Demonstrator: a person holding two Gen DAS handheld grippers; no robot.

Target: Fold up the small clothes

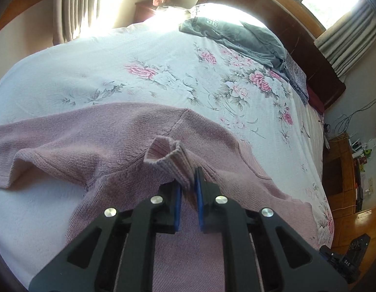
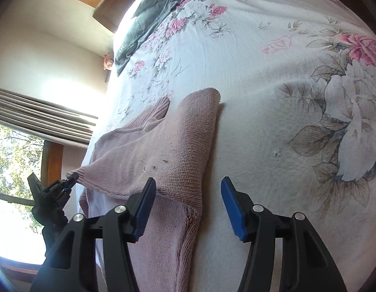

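The left gripper (image 1: 189, 182) is clamped tight on the ribbed cuff (image 1: 168, 155) of the pink sweater (image 1: 95, 141), blue pads pinching the knit, the cuff bunched up just ahead of the fingertips. The sweater's body spreads wide to the left of those fingers and beyond them, lying flat on the floral bedspread (image 1: 144, 56), its far edge running across the view. Past that edge, plenty of bare bedspread to work in. Further off, ahead and right of the fingers, a grey garment (image 1: 246, 36) lies crumpled by the wooden headboard (image 1: 297, 29).

Over to the right gripper (image 2: 188, 202): jaws spread wide, holding nothing, hovering above the sweater's folded edge (image 2: 207, 141), which runs forward between the fingers. The left finger sits over knit, the right over clear bedspread. Open room all to the right. To the left, the other gripper (image 2: 63, 187) grips a sweater corner at the bed's edge, by the window (image 2: 15, 150).
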